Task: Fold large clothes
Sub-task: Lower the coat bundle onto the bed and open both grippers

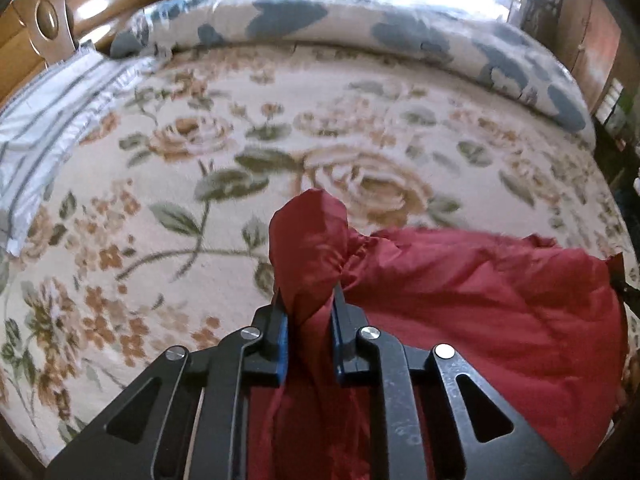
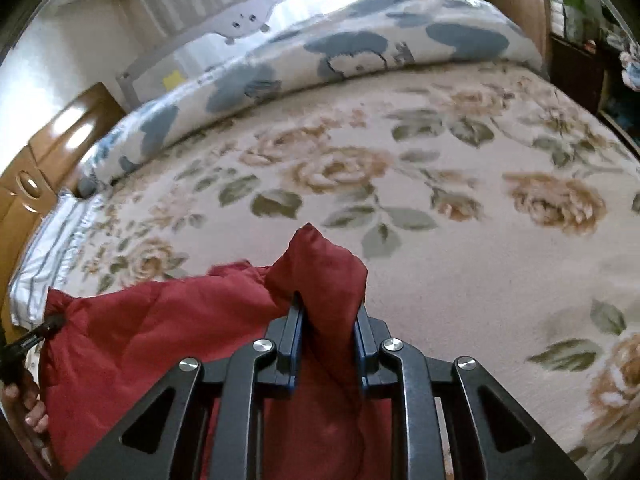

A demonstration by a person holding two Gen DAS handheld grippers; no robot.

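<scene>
1. Two claws each pinch a bunch of the same red garment (image 1: 460, 300). The left gripper (image 1: 306, 312) has its jaws squeezed on a puffy wad of red cloth that pokes up past its tips. The right gripper (image 2: 326, 316) squeezes another wad the same way.
2. The rest of the red garment hangs and spreads between the two claws, to the right of the left claw and to the left of the right claw. It looks thin and slippery, like a light jacket, but I cannot tell what kind of clothing it is.
3. Far off to the left of the right claw, a hand (image 2: 30, 404) holds the other tool.
4. Under and ahead of both claws lies the flowery blanket (image 1: 360, 120) on the bed.
5. Further ahead sits a rolled-up blue and white quilt (image 2: 360, 48). A striped pillow (image 1: 44, 136) lies ahead and left of the left claw.
6. What could go wrong: the cloth looks slick, so a wad might slide out if the claws pull apart too hard. The claws hold bunches, not flat edges, so the fold could come out lumpy or crooked.
</scene>
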